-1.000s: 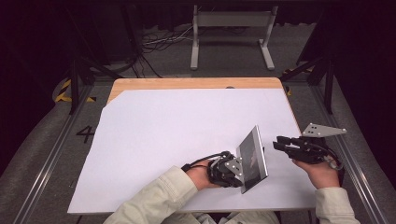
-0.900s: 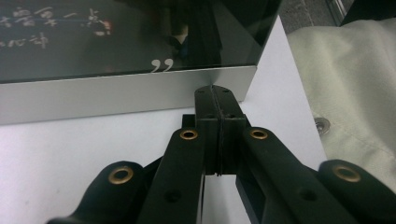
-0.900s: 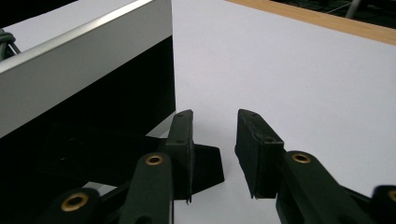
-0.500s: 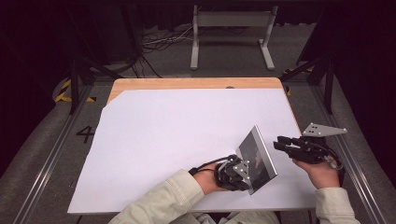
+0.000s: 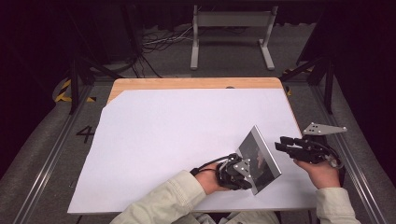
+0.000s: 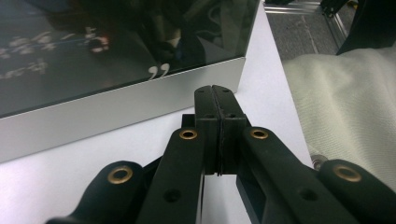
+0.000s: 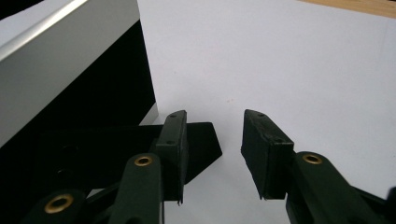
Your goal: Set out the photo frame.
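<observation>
**The frame stands tilted, and the left tongs sit by its edge**

The picture frame (image 5: 258,158) stands on the white sheet (image 5: 187,130), near the front right part of the table (image 5: 196,83). It leans, with its dark glass face turned toward the left gripper (image 5: 238,173). That gripper's two black jaws are pressed flat together with nothing between them (in the left gripper view they point at the frame's silver edge (image 6: 121,107) from just beside it). The right gripper (image 5: 292,145) waits close on the other side, jaws apart and empty, with the frame's black back stand (image 7: 116,149) right next to one jaw.

A second ago the left gripper sat a bit more to the left, and the frame stood a little more upright. Now the gripper has slid in toward the frame's low corner, and the frame has turned and tipped a little. The right gripper has hardly moved.

I think the frame is being nudged into place so it can stand on its own. It could tip over if pushed too hard.
</observation>
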Motion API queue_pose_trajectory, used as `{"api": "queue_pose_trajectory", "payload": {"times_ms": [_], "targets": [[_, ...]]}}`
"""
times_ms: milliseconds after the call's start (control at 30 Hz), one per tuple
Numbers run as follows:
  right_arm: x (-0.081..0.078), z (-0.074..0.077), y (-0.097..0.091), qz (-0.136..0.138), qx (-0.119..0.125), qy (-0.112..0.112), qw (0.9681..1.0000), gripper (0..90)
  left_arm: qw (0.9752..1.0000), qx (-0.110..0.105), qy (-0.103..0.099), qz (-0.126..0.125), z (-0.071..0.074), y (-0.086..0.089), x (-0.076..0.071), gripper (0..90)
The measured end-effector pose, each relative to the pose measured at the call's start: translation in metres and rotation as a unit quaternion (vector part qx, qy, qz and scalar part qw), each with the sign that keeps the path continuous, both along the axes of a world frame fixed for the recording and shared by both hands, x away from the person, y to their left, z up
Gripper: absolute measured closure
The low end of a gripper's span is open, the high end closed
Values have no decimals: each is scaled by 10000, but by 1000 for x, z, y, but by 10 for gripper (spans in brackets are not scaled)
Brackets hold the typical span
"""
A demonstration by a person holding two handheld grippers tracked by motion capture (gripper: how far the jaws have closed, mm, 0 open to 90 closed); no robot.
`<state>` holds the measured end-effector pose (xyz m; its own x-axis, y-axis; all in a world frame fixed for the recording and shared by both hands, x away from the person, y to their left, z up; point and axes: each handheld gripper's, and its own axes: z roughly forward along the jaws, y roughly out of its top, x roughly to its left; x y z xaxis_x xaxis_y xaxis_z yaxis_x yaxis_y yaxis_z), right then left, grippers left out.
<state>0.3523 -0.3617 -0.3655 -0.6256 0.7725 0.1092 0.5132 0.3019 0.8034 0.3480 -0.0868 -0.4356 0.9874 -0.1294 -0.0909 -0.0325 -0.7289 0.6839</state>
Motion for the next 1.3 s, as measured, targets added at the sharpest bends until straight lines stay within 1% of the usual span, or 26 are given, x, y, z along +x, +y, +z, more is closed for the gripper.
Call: {"api": "queue_pose_trajectory", "payload": {"times_ms": [33,67,100,133,167,200,300,333,400,467,500,600,633,700,767,833,900,967,1000,1100,1200,1267,1300], "targets": [[0,0,0,-15,-30,10,10000,574,10000,5,1,13,1,1,1,898],[1,0,0,-58,-47,16,10000,583,10000,-3,13,23,1,2,1,898],[3,-1,-1,-37,5,136,9999,579,10000,2,8,40,1,4,2,898],[3,-1,-3,-54,63,170,9998,579,10000,-9,-3,46,2,5,2,898],[3,-1,-3,-73,70,142,9998,579,10000,-12,-6,55,3,7,3,898],[2,-1,-3,-96,26,106,9999,577,10000,-19,-5,66,3,8,4,898],[0,1,-3,-119,-13,19,9999,547,9999,-40,-3,165,5,16,8,895],[0,1,-3,-119,-13,19,9999,547,9999,-40,-3,165,5,16,8,895],[-1,3,-3,-168,-14,-8,9999,514,9997,-52,11,219,6,20,11,894],[-2,5,-3,-217,-34,-80,9997,495,9996,-69,22,270,6,24,13,893],[-2,6,-3,-239,-40,-92,9997,494,9995,-68,50,317,7,28,14,893],[-4,8,-3,-280,-43,-110,9995,493,9991,-85,42,416,7,35,18,890],[-4,8,-3,-280,-43,-110,9995,493,9991,-85,42,416,7,35,18,887],[-5,10,-4,-260,-15,-59,9996,493,9988,-68,-7,478,8,45,22,883],[-7,13,-4,-262,-6,-70,9996,492,9984,-75,-16,568,6,55,27,879],[-9,17,-4,-233,-29,-131,9996,488,9978,-59,36,666,4,63,31,879],[-10,20,-3,-220,-54,-143,9996,488,9967,-72,93,801,3,70,37,879],[-11,22,-3,-196,-65,-154,9997,488,9965,-73,97,823,3,72,38,875],[-12,25,-1,-149,-64,-87,9998,483,9961,-118,74,871,6,76,39,873],[-15,31,0,-85,-71,-6,9999,481,9954,-180,66,937,9,83,41,870],[-18,36,0,-59,-33,-25,10000,476,9944,-204,83,1036,8,91,44,865],[-18,38,1,-59,-38,-23,10000,474,9943,-190,89,1045,8,92,44,861],[-19,39,2,-62,-44,-7,10000,472,9937,-207,98,1097,9,95,45,861]]}}
